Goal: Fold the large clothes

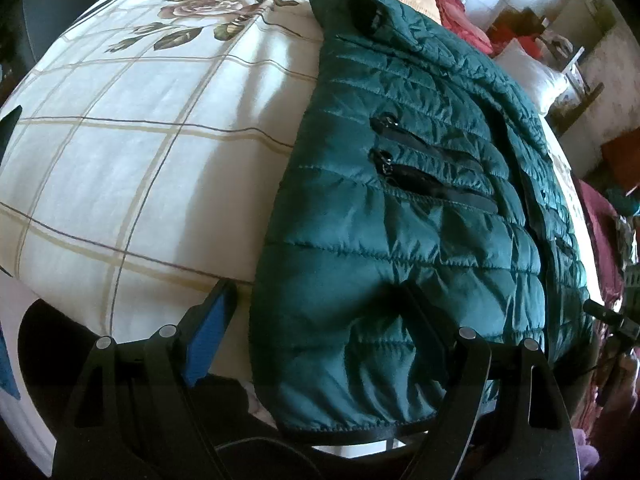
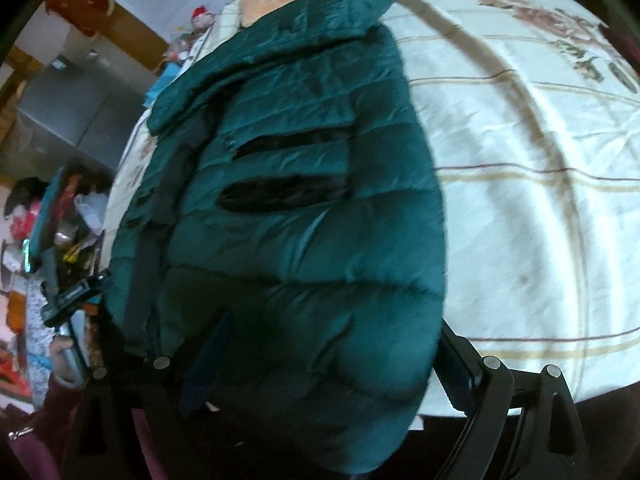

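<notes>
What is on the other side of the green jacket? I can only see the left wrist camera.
Observer: The right wrist view shows more bedsheet beyond the jacket, with a second rose print.
Operator: Is the right gripper grabbing the jacket?
Observer: No. The right gripper is open, with its jaws on either side of the jacket's near edge.
Operator: Anything fun over there?
Observer: A small doll in a red hat sits beyond the bed.

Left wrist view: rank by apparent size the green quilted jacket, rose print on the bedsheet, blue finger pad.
1. Green quilted jacket, largest.
2. Rose print and blue finger pad look about alike; the pad is nearer the camera, so unranked.
</notes>
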`<state>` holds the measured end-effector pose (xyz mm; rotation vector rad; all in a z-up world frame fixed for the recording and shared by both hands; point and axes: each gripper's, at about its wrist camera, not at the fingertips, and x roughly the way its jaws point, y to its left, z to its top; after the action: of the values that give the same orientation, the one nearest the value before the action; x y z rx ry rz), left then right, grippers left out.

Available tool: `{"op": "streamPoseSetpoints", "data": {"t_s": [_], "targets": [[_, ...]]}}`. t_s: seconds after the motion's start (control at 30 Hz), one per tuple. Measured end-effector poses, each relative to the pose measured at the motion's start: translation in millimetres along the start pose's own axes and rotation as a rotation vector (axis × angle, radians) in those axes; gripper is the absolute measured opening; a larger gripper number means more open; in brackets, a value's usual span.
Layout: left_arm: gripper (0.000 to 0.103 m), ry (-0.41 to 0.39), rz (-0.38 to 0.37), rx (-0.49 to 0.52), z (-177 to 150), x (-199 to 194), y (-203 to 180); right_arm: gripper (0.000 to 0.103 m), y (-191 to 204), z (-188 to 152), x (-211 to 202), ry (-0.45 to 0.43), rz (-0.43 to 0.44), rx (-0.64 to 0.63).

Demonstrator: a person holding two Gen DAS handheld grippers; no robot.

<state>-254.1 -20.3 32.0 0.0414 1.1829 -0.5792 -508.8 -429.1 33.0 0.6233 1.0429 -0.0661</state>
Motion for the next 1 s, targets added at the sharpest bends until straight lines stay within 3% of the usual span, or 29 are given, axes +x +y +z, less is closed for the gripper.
{"op": "streamPoseSetpoints", "data": {"t_s": [0.47,0.73,0.8,0.87,0.93,1.0], "targets": [[0.083,0.011,0.011,0.040,-0.8,3.1,-8.1,0.093,6.0,1.6,4.6,-0.002,0.051,-0.038],[0.086,0.003,0.008,0.056,-2.6,4.5,-11.7,0.088,11.2,2.7,10.0,-0.003,0.088,-0.065],[0.086,0.003,0.014,0.065,-3.4,5.4,-13.9,0.080,15.1,2.0,10.6,-0.002,0.082,-0.085],[0.086,0.013,0.005,0.080,-3.8,5.4,-16.2,0.060,17.1,2.1,8.8,-0.013,0.070,-0.103],[0.077,0.009,0.000,0.085,-4.2,4.4,-17.5,0.043,16.1,3.2,4.3,-0.037,0.069,-0.109],[0.056,-0.008,-0.005,0.083,-5.1,1.4,-17.6,0.033,14.0,4.6,-0.4,-0.062,0.079,-0.106]]}}
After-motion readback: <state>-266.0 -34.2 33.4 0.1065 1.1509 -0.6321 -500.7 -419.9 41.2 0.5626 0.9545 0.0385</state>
